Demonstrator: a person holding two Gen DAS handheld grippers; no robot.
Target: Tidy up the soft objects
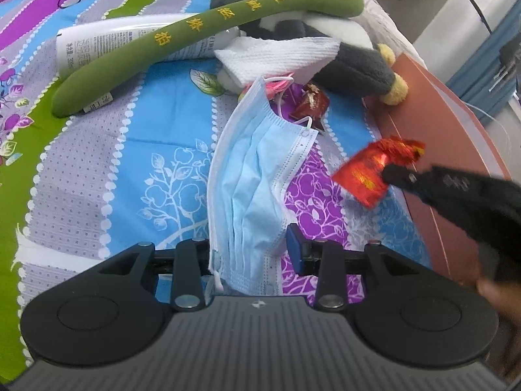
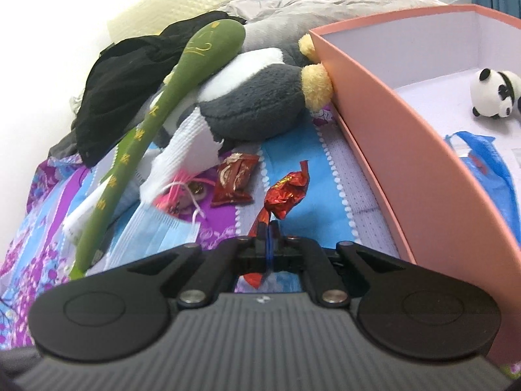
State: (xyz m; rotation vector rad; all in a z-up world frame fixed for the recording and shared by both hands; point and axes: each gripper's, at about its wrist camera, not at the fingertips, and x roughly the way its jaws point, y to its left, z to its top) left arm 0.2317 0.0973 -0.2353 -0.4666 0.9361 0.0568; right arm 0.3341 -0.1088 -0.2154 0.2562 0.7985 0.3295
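My left gripper is open around the near end of a blue face mask lying on the patterned bedsheet. My right gripper is shut on a red foil candy, held above the sheet; it shows at the right of the left wrist view. A second dark red candy lies by the mask's far end. A green plush stick leans on a grey and white plush toy. A white cloth lies beneath them.
A pink box stands at the right, holding a small panda plush and a blue bag. A white tube lies at the far left. Black clothing is piled behind the plush toys.
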